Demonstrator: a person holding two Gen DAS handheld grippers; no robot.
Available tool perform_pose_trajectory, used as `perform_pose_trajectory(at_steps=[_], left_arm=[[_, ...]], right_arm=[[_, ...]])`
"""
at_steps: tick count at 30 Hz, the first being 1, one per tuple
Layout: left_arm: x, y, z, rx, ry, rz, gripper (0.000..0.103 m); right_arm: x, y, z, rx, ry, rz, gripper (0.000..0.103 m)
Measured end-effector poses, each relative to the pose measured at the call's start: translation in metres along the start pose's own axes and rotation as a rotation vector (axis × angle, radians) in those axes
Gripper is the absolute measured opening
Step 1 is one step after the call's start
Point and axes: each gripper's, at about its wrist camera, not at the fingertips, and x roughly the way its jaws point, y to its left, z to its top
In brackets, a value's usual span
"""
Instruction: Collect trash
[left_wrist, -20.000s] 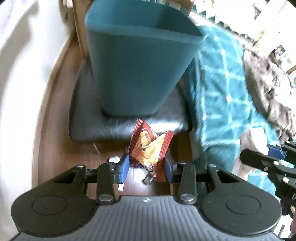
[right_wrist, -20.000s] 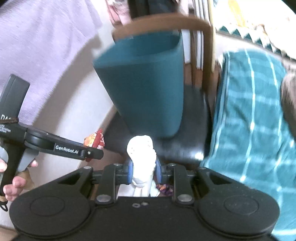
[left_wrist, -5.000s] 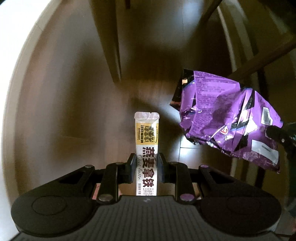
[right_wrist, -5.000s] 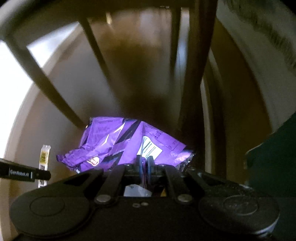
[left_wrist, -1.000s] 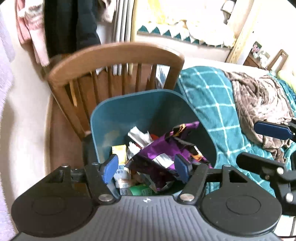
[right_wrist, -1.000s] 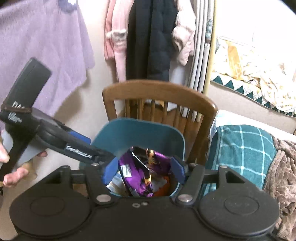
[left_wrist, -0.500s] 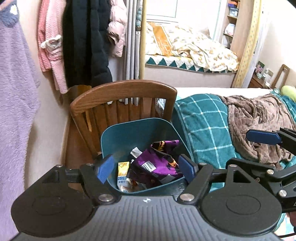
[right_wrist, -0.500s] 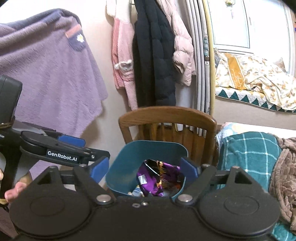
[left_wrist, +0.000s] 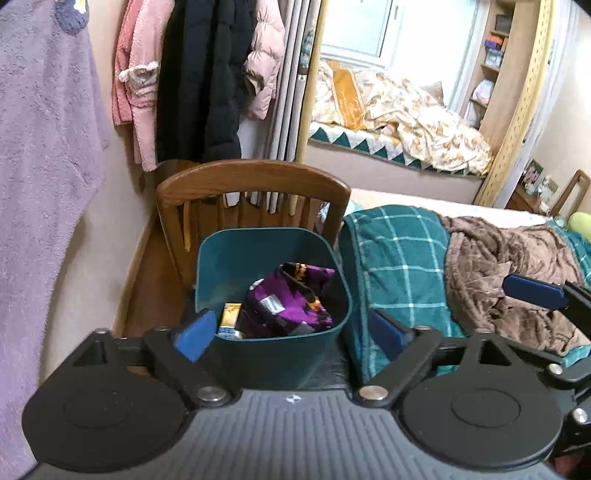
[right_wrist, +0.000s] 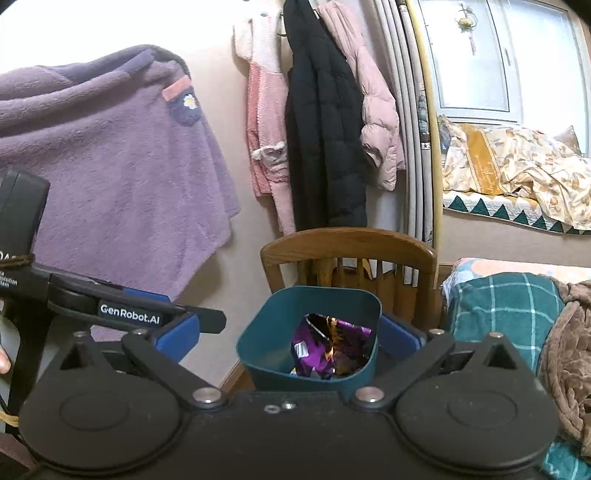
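Note:
A teal bin stands on a wooden chair. Inside it lie a crumpled purple snack bag, a yellow sachet and other wrappers. My left gripper is open and empty, held above and in front of the bin. My right gripper is open and empty too, farther back from the bin, where the purple bag shows. The right gripper's fingers show at the right of the left wrist view. The left gripper's fingers show at the left of the right wrist view.
A bed with a teal checked blanket and a brown throw lies right of the chair. Coats and a purple robe hang on the wall behind and left. A second bed lies at the back.
Both grippers have pulled up and back from the bin, so it looks smaller and lower. Both stay open and empty. The trash in the bin has not moved.

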Motion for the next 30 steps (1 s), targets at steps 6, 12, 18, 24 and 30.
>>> perform_pose_trajectory(at_steps=[6,12,18,24,30], left_arm=[[-0.021,-0.012,-0.015,-0.017,-0.039,0.015,0.103],[-0.037,-0.017,-0.025,-0.026,-0.062,0.06,0.103],[-0.047,-0.015,-0.032,-0.042,-0.068,0.1,0.103],[-0.056,-0.011,-0.037,-0.049,-0.085,0.115,0.103],[-0.067,-0.012,-0.038,-0.035,-0.12,0.108,0.103]], right_arm=[[-0.022,-0.001,-0.008,0.013,-0.045,-0.014,0.103],[-0.032,-0.006,-0.014,0.065,-0.061,-0.008,0.103],[-0.039,-0.005,-0.016,0.084,-0.081,0.003,0.103],[-0.041,0.0,-0.017,0.079,-0.079,0.008,0.103],[-0.041,0.003,-0.019,0.08,-0.073,0.011,0.103]])
